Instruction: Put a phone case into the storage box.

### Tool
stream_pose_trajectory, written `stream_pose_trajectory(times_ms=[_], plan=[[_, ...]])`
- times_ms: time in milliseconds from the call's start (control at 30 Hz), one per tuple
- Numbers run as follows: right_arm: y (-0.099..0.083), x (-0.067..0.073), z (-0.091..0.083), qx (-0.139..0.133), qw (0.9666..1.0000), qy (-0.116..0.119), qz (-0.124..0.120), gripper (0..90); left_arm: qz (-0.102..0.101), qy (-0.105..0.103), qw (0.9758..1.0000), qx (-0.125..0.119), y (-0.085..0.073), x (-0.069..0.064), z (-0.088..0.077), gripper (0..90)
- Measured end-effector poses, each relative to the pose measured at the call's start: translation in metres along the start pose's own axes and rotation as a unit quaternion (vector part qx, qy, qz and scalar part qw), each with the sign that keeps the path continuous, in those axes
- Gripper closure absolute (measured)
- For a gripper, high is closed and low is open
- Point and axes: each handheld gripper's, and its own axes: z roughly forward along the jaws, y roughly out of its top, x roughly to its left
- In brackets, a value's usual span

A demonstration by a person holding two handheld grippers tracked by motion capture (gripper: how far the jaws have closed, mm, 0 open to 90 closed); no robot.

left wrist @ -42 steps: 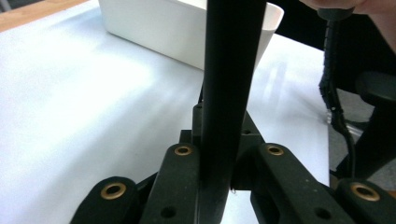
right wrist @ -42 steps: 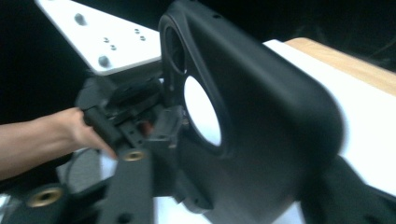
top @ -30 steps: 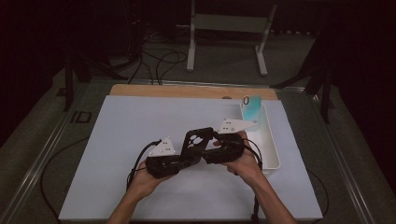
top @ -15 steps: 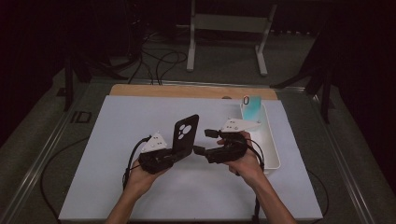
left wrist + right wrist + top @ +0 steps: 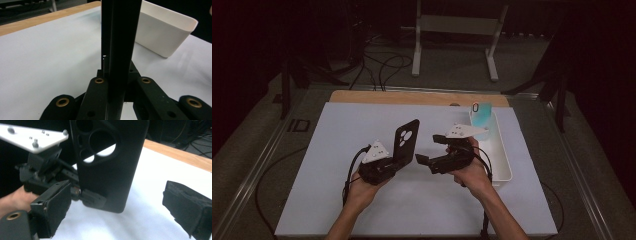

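Just 1 black phone case [image 5: 405,140] — 1 white bin [image 5: 500,150], 2 claws.

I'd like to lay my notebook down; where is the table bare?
The white mat is bare left of the left gripper and along its near edge. It is crowded mid-right: the black phone case, right gripper and white bin.

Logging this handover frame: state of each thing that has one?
Black phone case with round camera cut-outs: upright, clamped at its lower edge, empty.
Left gripper: shut on the case.
Right gripper: jaws just opened, wide apart, pads off the case.
White rectangular plastic tray: upright on the table.
Teal phone case: lying in the tray's far end.
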Motion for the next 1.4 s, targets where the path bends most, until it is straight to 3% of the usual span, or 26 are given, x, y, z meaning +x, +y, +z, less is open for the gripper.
stream_pose_trajectory(times_ms=[667, 933, 1200, 1400], plan=[[0.019, 0.009, 0.016, -0.029, 0.9992, -0.004, 0.029, 7.4, 0.018, -0.004, 0.9997, 0.013, -0.002, -0.015, 0.010, 85.4], [0.018, 0.012, 0.021, -0.023, 0.9987, -0.029, 0.036, 9.5, 0.027, -0.003, 0.9995, 0.015, -0.003, -0.023, 0.014, 85.3], [0.016, 0.013, 0.022, -0.038, 0.9977, -0.036, 0.042, 10.7, 0.020, 0.000, 0.9997, 0.011, -0.003, -0.025, 0.015, 85.3], [0.013, 0.012, 0.025, -0.033, 0.9975, -0.036, 0.050, 9.4, 0.016, -0.001, 0.9999, 0.007, -0.002, -0.026, 0.016, 85.4]])
